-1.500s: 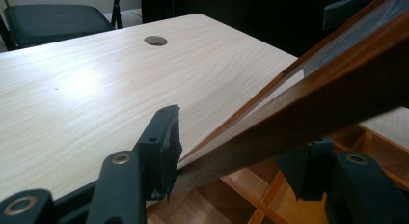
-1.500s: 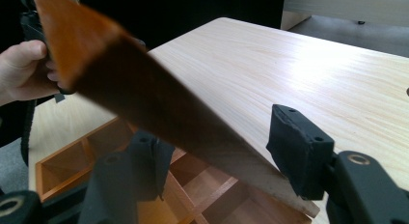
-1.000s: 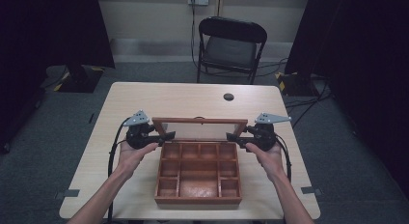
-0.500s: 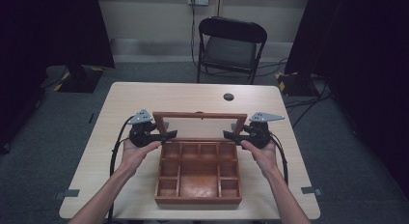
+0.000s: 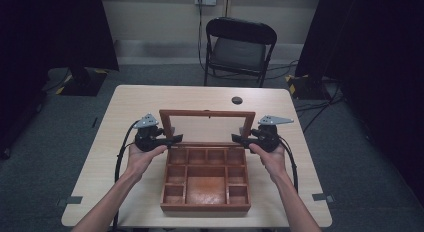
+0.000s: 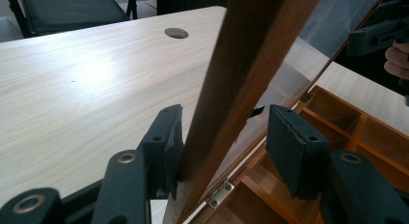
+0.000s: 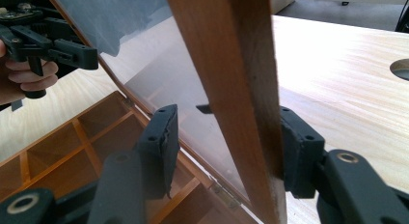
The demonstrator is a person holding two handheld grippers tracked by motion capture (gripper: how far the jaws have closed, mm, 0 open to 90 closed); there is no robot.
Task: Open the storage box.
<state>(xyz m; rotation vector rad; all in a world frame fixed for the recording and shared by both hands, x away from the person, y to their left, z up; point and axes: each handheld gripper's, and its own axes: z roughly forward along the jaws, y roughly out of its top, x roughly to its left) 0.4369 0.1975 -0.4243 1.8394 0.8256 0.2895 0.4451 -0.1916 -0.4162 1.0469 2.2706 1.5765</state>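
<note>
Work in hand: swinging the hinged lid [image 5: 207, 113] of the wooden box [image 5: 206, 208]. The lid stands near upright, leaning slightly back toward the table's [image 5: 130, 99] far edge, so the box is open. Which way the lid is travelling cannot be judged from this moment. If it is being opened, little is left but to let go. If it is being closed, nearly the whole swing remains.

The box sits at the middle of the table's near edge, its hinge side facing the far edge.

Left gripper [image 5: 172, 139]: jaws have just been closing and straddle the lid's left frame rail. The outer pad [image 6: 166, 147] touches the wood, the inner pad [image 6: 294, 147] stands clear. This is a brace, not a clamp.

Right gripper [image 5: 239, 138]: jaws have just been closing around the right rail. The outer pad [image 7: 299, 151] is against the wood, the inner one is off it.

Condition: reddish-brown wood, with small compartments around one large central bay, all bare. The lid is a wooden frame around a clear pane, on metal hinges [image 6: 218, 195].
</note>
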